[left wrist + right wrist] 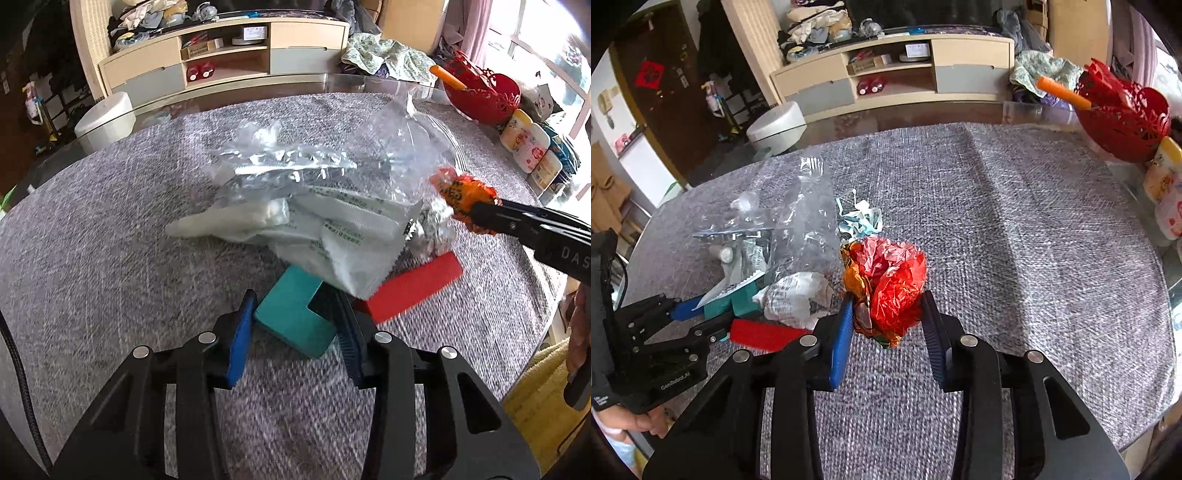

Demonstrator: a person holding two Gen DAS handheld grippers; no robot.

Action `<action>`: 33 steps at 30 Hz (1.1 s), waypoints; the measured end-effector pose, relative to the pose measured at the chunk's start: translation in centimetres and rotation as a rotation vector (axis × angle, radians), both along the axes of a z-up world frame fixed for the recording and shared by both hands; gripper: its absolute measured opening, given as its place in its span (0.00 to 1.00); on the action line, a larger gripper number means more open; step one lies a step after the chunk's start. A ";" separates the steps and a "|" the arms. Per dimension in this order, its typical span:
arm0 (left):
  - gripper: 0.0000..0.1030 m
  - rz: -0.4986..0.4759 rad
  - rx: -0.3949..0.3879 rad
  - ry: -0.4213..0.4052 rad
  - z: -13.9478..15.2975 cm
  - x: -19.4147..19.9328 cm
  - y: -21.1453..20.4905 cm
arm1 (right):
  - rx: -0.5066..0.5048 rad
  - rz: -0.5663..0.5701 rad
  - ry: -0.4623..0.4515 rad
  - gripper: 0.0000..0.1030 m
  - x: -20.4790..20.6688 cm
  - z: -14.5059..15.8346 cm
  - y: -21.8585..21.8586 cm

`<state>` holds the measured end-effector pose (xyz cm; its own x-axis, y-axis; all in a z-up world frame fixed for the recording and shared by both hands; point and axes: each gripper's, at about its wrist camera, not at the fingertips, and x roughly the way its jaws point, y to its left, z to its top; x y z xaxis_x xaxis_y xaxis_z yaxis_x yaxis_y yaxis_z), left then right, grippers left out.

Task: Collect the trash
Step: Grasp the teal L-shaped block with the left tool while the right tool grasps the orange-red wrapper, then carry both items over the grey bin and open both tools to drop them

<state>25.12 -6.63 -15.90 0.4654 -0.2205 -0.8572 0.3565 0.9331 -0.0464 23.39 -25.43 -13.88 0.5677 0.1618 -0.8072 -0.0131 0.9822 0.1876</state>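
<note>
My left gripper (294, 293) has its blue pads on both sides of a teal L-shaped block (291, 317) lying on the grey cloth (110, 240); the pads touch it. Just beyond lie a red block (413, 284) and a clear plastic bag (295, 177) with white packets (343, 236) and foil inside. My right gripper (886, 295) is shut on a crumpled red-orange wrapper (890, 280), also seen from the left wrist as the wrapper (461, 195) at the bag's right side. Crumpled white paper (798, 295) and teal-white paper strips (860, 221) lie beside it.
A red lattice basket (484, 96) with an orange stick and several white bottles (528, 147) line the table's right edge. A white round stool (107, 118) and a wooden cabinet (221, 55) stand beyond the far edge. The cloth's right half (1034, 240) is bare.
</note>
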 end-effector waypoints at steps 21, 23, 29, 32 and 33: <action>0.38 0.091 -0.028 -0.001 2.6 -15.0 4.5 | 0.021 0.061 -0.011 0.35 -11.8 2.6 2.2; 0.39 0.087 -0.038 -0.003 2.8 -16.8 4.4 | 0.017 0.072 -0.011 0.35 -13.1 2.7 2.8; 0.39 0.088 -0.046 0.011 2.6 -20.3 3.7 | 0.013 0.105 0.002 0.35 -16.6 2.1 4.2; 0.39 0.096 -0.049 0.031 1.9 -21.9 3.8 | 0.011 0.116 0.025 0.35 -18.2 1.0 5.0; 0.39 0.100 -0.048 0.040 1.5 -22.4 3.8 | 0.011 0.119 0.033 0.35 -18.5 0.7 5.2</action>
<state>2.73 -2.84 -14.45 0.4526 -0.2159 -0.8652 0.2586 0.9603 -0.1043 4.87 -20.28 -13.20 0.5167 0.2353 -0.8232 -0.1235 0.9719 0.2003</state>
